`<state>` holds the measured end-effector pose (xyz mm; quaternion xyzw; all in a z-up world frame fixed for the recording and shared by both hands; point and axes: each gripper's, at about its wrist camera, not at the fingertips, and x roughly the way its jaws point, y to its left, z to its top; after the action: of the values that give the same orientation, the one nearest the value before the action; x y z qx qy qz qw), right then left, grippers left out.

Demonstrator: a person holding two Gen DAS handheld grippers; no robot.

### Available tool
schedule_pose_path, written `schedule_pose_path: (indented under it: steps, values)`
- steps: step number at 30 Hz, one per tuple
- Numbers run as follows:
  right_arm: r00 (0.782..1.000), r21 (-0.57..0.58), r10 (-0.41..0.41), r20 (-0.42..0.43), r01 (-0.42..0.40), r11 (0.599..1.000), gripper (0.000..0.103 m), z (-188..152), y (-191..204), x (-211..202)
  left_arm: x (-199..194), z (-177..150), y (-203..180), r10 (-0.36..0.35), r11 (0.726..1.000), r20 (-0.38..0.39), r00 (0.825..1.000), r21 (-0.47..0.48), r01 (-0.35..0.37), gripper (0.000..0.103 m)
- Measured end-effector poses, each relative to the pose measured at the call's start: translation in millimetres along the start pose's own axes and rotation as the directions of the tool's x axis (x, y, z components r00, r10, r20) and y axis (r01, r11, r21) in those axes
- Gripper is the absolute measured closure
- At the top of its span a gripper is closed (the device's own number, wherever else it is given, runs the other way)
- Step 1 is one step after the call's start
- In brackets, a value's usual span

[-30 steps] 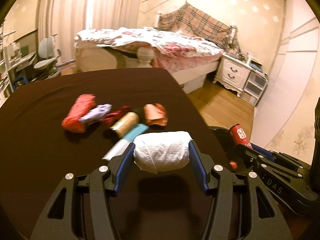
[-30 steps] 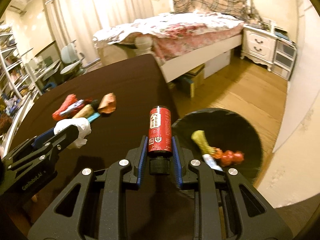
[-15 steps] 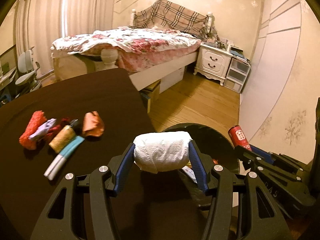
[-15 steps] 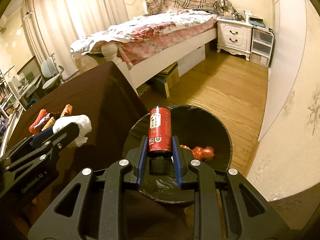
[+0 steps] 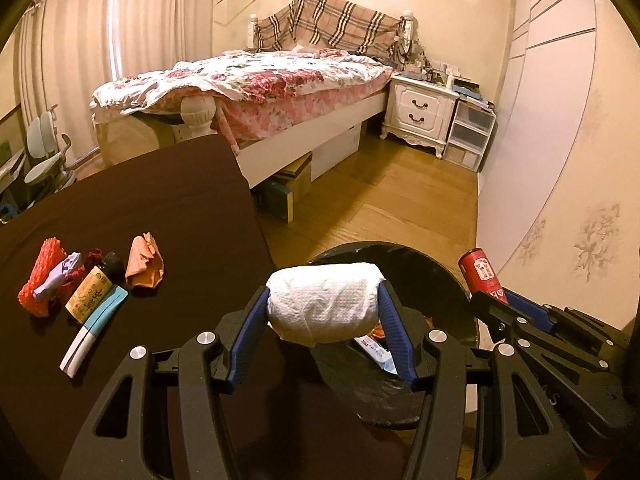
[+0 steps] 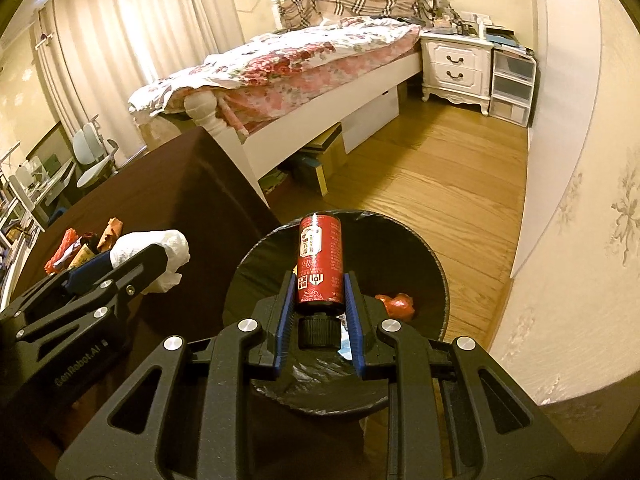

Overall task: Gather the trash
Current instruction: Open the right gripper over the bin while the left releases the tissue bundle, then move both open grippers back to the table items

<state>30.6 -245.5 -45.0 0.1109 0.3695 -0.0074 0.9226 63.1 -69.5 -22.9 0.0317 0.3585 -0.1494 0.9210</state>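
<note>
My left gripper (image 5: pixel 324 308) is shut on a white crumpled paper towel wad (image 5: pixel 324 300) and holds it at the near rim of the black-lined trash bin (image 5: pixel 424 256). My right gripper (image 6: pixel 320 292) is shut on a red bottle (image 6: pixel 320 256) with a black cap, held over the bin's opening (image 6: pixel 260 256). Red trash (image 6: pixel 396 304) lies inside the bin. Each gripper shows in the other's view: the right gripper with the bottle (image 5: pixel 482 276), the left gripper with the wad (image 6: pixel 156 248).
On the dark table (image 5: pixel 140 200) lie a red foam net (image 5: pixel 40 276), a small tan bottle (image 5: pixel 90 292), a white-blue tube (image 5: pixel 94 328) and an orange wrapper (image 5: pixel 144 262). A bed (image 5: pixel 260 88), nightstand (image 5: pixel 422 112) and wood floor (image 5: pixel 392 200) lie beyond.
Both grippers have swung right, from over the table to over the bin. The wad and the red bottle stay gripped. The table trash has shifted left in view.
</note>
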Motion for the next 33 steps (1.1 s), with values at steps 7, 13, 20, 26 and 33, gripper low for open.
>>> schedule_pose_path:
  steps: [7, 13, 20, 26, 33]
  values:
    - [1.000, 0.004, -0.024, 0.004, 0.024, 1.000, 0.078, -1, -3, 2, 4, 1, -5, 0.006, 1.000, -0.005, 1.000, 0.007, -0.006, 0.042]
    - [0.999, 0.019, -0.051, 0.020, 0.050, 0.999, 0.057, -1, -7, -1, 3, 0, -4, 0.033, 0.999, 0.002, 0.999, -0.003, -0.033, 0.029]
    - [0.997, 0.010, -0.069, 0.031, 0.069, 0.998, 0.041, 2, -1, -3, -6, 0, 1, 0.095, 0.995, 0.026, 0.995, 0.008, -0.095, 0.024]
    - [0.997, -0.020, -0.068, 0.028, 0.068, 0.997, 0.035, 0, 13, -2, -16, -5, 15, 0.125, 0.992, 0.037, 0.991, -0.003, -0.125, 0.024]
    - [0.999, -0.051, -0.044, 0.009, 0.045, 0.998, 0.035, -3, 33, 3, -26, -12, 40, 0.185, 0.983, 0.034, 0.982, -0.020, -0.184, 0.024]
